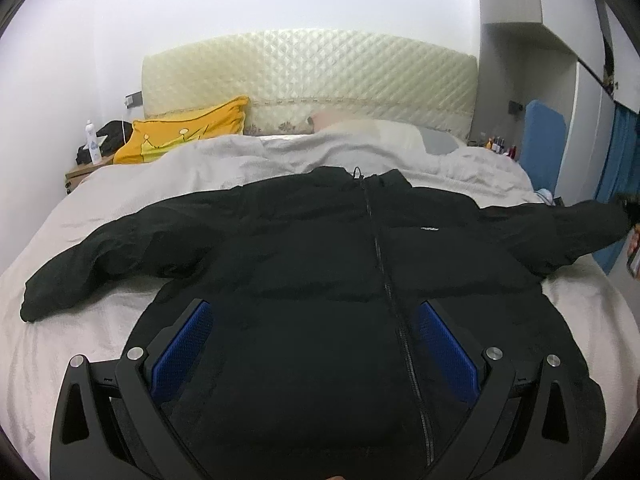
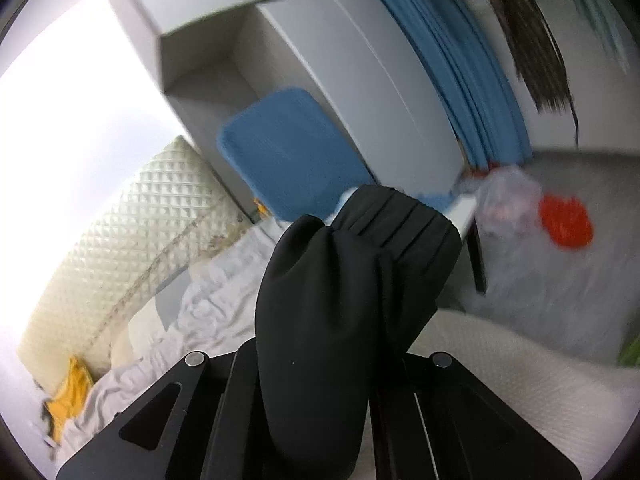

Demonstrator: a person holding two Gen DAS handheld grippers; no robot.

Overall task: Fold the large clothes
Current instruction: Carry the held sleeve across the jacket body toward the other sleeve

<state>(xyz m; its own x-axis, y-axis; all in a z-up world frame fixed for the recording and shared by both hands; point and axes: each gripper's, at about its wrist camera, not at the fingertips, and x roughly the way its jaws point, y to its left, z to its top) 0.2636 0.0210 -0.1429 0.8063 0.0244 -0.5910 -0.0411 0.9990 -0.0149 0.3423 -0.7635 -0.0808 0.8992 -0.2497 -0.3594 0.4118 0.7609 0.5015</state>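
Apparently jacket sleeve [image 2: 340,280] clamped in right gripper [image 2: 316,392], lifted.

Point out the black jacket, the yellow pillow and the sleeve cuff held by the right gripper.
black jacket [image 1: 320,264]: left wrist view, on its chest beside the zipper.
yellow pillow [image 1: 188,128]: left wrist view, on its middle.
sleeve cuff [image 2: 396,216]: right wrist view, on the gathered end.
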